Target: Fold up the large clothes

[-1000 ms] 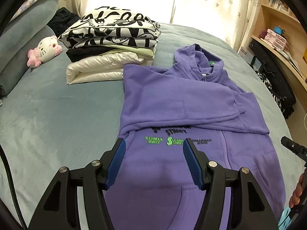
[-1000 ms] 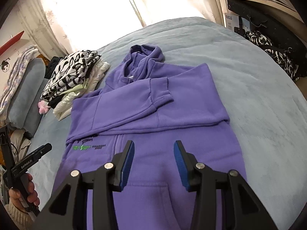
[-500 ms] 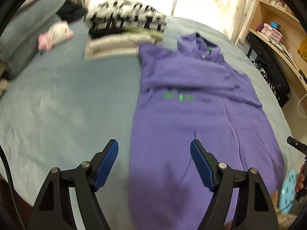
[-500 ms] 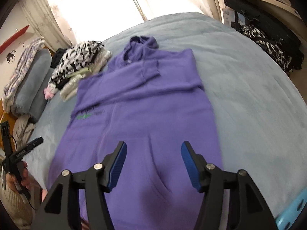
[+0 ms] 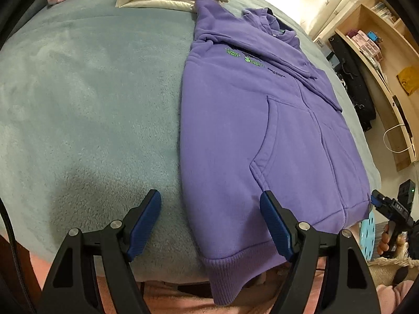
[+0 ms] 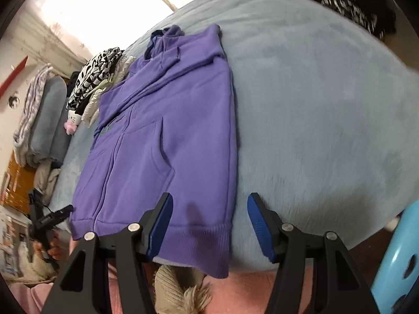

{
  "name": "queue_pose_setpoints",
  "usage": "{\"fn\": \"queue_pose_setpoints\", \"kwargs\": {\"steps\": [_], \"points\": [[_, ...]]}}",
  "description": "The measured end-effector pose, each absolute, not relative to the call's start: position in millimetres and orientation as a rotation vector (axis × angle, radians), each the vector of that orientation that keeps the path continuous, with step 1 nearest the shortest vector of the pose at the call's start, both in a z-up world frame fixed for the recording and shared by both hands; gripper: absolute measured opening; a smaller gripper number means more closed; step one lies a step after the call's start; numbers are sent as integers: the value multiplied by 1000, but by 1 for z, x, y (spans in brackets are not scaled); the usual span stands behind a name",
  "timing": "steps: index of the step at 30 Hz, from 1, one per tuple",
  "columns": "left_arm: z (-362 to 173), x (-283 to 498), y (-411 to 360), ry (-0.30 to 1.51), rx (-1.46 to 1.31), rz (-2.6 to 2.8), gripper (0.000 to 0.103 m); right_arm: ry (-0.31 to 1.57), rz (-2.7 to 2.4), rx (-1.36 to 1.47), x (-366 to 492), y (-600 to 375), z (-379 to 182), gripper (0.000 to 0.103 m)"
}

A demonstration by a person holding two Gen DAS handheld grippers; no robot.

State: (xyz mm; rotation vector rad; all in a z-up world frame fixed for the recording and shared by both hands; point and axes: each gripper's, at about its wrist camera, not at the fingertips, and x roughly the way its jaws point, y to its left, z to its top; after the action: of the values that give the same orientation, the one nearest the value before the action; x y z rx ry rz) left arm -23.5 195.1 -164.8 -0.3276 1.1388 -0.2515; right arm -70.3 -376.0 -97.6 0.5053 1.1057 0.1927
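— Left wrist view? 
— My left gripper [image 5: 209, 225] hangs spread wide over the purple hoodie [image 5: 262, 130]'s near-left hem corner, gripping nothing; the hoodie lies flat on the grey-blue bed [image 5: 91, 104].

— Right wrist view? 
— My right gripper [image 6: 209, 225], jaws apart and empty, straddles the hoodie [image 6: 167, 141]'s near-right hem corner.

A grey-blue fleece-covered bed [image 5: 91, 99] fills the room. Sunlit patterned curtains [image 6: 86, 15] glow beyond its far end, and wooden shelves [image 5: 379, 60] stand far right.
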Motion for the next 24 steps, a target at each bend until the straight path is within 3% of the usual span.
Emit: {"fn": "queue_pose_setpoints", "kwargs": {"steps": [12, 16, 20, 21, 23, 24], "points": [[-179, -18, 193, 1107, -413, -317, 81, 1058, 339, 574, -63, -357, -121, 59], [-182, -14, 180, 1096, -386, -314, 91, 1063, 326, 578, -58, -354, -127, 59], [-179, -10, 157, 1079, -320, -309, 90, 1064, 299, 575, -55, -349, -128, 59], [-178, -8, 153, 1081, -324, -319, 88, 1064, 293, 567, -54, -348, -127, 58], [-175, -5, 148, 1087, -334, -347, 54, 1067, 269, 537, -55, -347, -124, 45], [-173, -3, 144, 1102, -349, -364, 46, 1072, 261, 526, -55, -346, -124, 33]]}}
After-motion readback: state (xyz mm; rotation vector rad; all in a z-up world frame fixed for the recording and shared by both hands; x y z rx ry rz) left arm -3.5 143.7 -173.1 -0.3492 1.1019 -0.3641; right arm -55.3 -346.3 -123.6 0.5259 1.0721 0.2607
